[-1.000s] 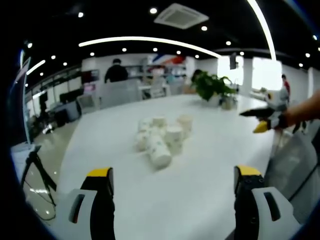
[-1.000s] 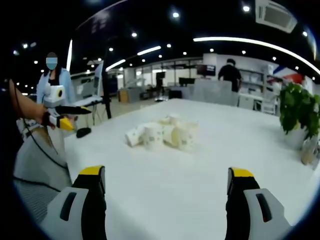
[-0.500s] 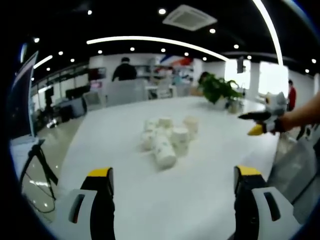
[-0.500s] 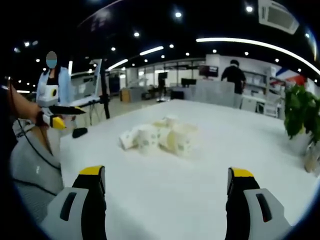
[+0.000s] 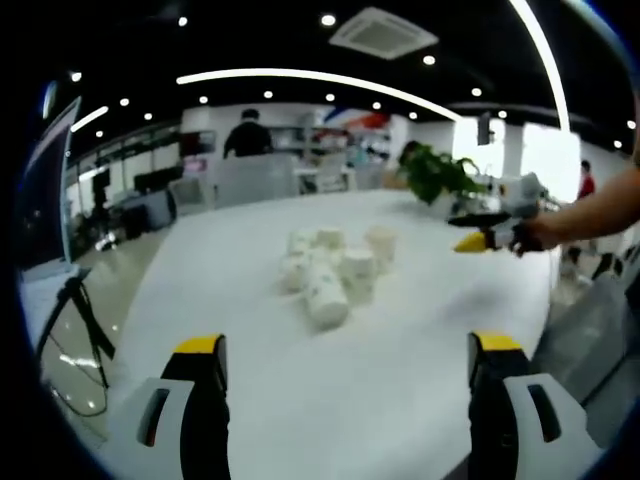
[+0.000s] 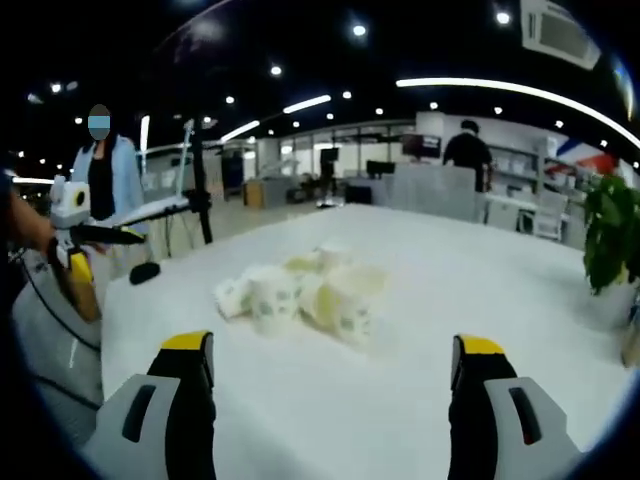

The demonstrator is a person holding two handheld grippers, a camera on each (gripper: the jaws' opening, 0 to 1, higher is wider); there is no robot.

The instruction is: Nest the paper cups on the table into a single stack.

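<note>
A loose cluster of several white paper cups [image 5: 335, 265] sits in the middle of the long white table [image 5: 240, 330], some upright and some lying on their sides. In the right gripper view the same cups [image 6: 300, 295] look blurred and closer. My left gripper [image 5: 345, 400] is open over the near table edge, well short of the cups, with nothing between its jaws. My right gripper [image 6: 330, 400] is also open and empty, facing the cluster. It shows from the side [image 5: 480, 232] at the table's right, held in a hand. The left gripper [image 6: 75, 245] appears at the left edge.
A potted plant [image 5: 435, 175] stands on the table beyond the cups. A small black object [image 6: 145, 272] lies near the table's left edge. A person [image 6: 100, 170] stands beside a tripod [image 6: 195, 170], and another person [image 5: 250, 140] stands at the back. Desks and chairs fill the room behind.
My right gripper has moved in toward the cups, which now look larger in its view. In the left gripper view it has slid leftward over the table. The cups have not moved.
</note>
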